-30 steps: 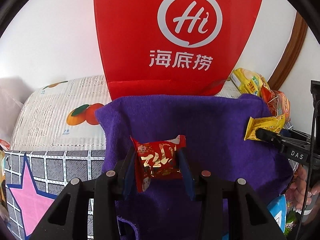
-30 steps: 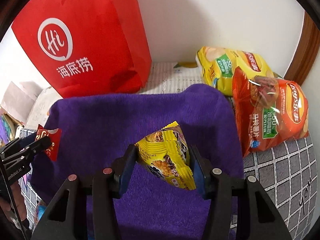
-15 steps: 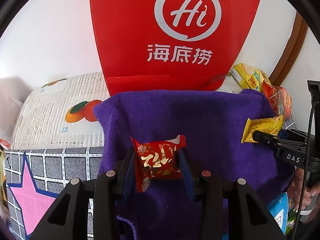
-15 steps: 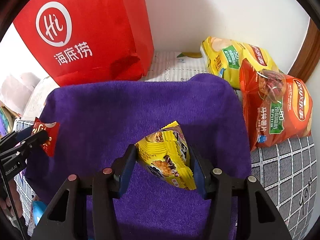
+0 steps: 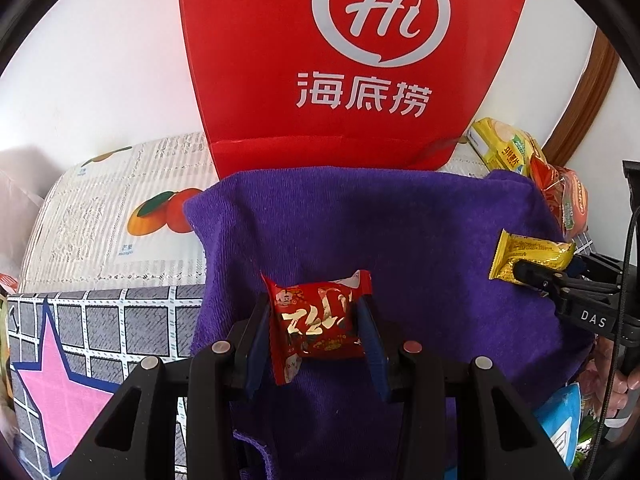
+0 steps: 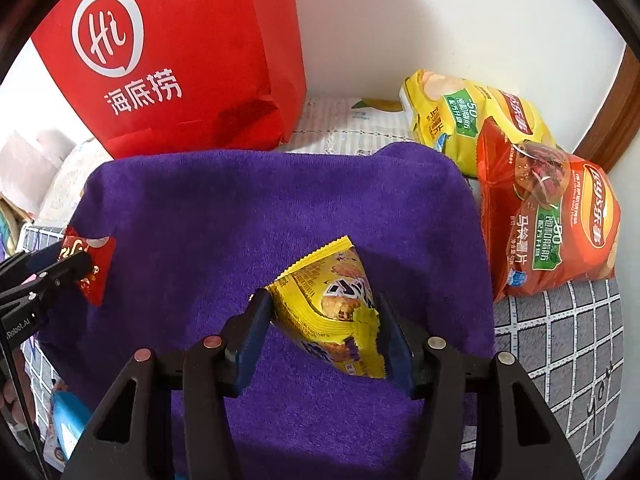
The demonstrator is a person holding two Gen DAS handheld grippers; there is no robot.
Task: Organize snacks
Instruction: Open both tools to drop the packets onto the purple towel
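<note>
A purple towel lies spread in front of a red paper bag. My left gripper hangs over the towel's near left part, shut on a small red snack packet. Over the towel's right side, my right gripper has a yellow snack packet between its blue pads. Those jaws are opening, but both pads still touch the packet. Each gripper shows in the other's view: the right gripper with the yellow packet, and the left gripper with the red packet.
A yellow chips bag and an orange-red chips bag lie at the towel's right, by the wall and a wooden frame. The red paper bag stands against the white wall. A fruit-print cloth and a grid mat cover the left. A blue packet lies at the near edge.
The right gripper has tipped slightly, so the chips bags sit a little higher in its view. Both packets stay between their jaws, and the left gripper has hardly moved.
</note>
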